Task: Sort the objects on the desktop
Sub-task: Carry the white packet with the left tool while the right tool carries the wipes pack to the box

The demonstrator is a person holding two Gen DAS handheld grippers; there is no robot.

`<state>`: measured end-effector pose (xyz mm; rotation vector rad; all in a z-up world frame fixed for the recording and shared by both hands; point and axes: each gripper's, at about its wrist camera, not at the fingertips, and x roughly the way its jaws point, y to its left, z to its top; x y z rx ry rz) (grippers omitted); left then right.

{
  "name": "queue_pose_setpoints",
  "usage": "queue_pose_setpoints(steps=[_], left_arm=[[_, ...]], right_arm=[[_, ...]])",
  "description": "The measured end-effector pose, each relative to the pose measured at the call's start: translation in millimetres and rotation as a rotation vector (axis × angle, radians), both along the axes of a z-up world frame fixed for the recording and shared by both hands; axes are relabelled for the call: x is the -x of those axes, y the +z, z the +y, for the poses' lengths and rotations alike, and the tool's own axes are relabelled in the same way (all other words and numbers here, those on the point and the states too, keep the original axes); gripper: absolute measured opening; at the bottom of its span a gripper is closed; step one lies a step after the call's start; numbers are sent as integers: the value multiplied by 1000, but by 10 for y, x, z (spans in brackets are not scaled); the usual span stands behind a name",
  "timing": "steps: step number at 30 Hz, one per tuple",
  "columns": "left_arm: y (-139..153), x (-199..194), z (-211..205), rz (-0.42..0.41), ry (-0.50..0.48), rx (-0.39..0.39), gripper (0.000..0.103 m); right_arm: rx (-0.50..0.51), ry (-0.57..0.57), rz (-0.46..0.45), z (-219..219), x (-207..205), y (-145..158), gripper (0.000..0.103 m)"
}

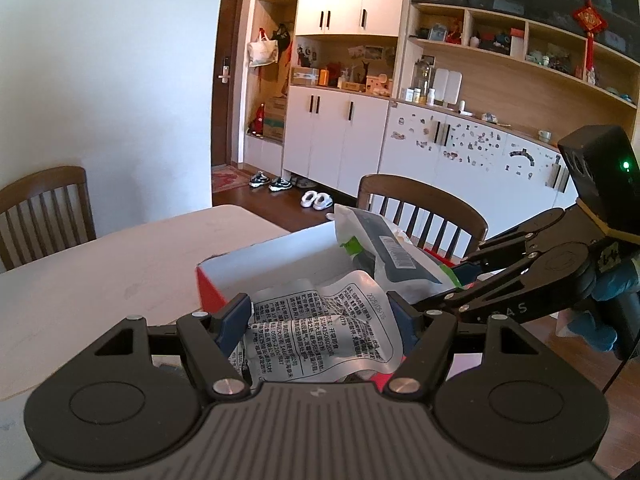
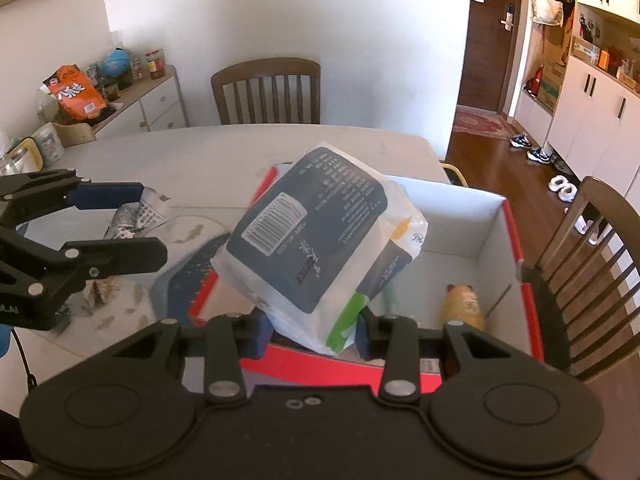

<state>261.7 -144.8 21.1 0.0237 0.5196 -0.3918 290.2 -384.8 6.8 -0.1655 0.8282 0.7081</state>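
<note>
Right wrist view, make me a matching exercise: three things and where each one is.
Things:
1. tissue pack
2. silver snack pouch
3. small brown bottle

Places:
A. lying on the box floor
B. between the left hand-held gripper fingers
C. held by the right hand-held gripper above the box

Pairs: 1-C, 2-B, 3-A

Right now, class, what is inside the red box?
In the right wrist view, one brown bottle lies on the floor of the red box. The tissue pack in the right gripper hides the box's left part.
</note>
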Motion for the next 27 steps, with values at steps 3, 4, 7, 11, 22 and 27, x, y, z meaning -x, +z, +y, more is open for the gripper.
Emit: queue_pose_setpoints(steps=[3, 4, 7, 11, 22, 27], left_arm=[[3, -109, -118, 3, -10, -3, 72], [2, -144, -149, 8, -15, -4, 72], [-38, -260, -254, 30, -45, -15, 72], [-116, -396, -409, 52, -72, -46, 72], [-271, -771, -628, 135, -119, -82, 72], [-368, -880, -681, 168, -124, -97, 72]], right_arm=[[8, 3, -3, -81, -82, -18, 39], [14, 4, -6, -102, -107, -26, 39], [30, 9, -8, -157, -209, -59, 39], [75, 30, -13, -186, -351, -127, 39], [154, 77, 21, -176, -635, -428, 39], [220, 116, 10, -93, -704, -548, 39]])
